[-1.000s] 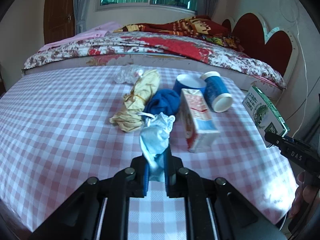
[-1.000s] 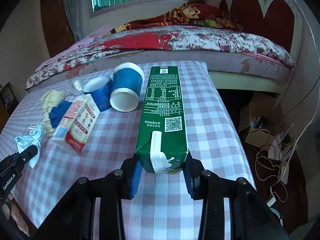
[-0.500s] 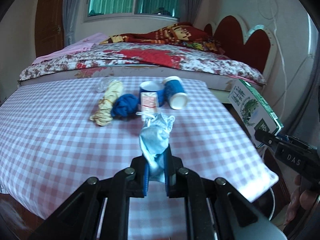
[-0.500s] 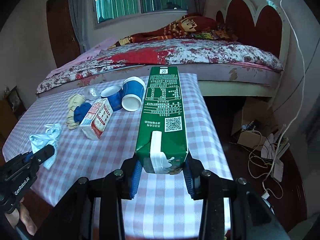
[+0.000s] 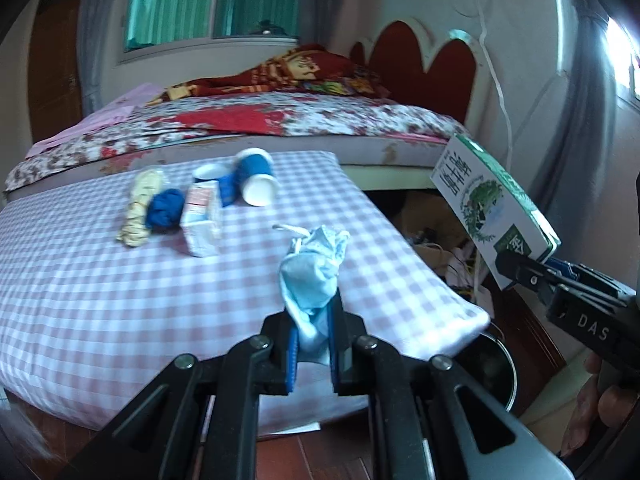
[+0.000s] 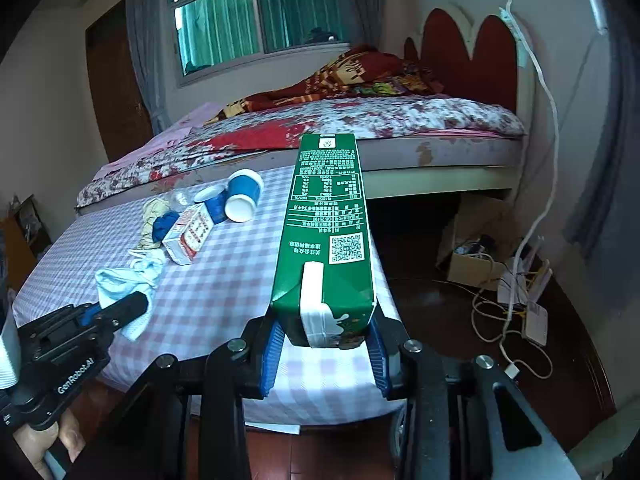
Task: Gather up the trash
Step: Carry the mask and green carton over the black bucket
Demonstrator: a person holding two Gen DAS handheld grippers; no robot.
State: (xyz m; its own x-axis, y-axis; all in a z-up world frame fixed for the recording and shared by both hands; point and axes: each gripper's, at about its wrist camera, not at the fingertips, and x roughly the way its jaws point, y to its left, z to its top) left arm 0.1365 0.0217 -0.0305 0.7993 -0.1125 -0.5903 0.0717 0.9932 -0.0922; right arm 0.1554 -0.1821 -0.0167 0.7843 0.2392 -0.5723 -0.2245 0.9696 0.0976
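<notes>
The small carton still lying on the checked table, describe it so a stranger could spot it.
On the checked table before the bed, find the trash cluster. The small carton lies beside a blue cloth ball, in front of two blue paper cups. It is the only boxy thing, white with red print.

Both wrist views face the checked table (image 5: pixel 120 300) from nearby.
</notes>
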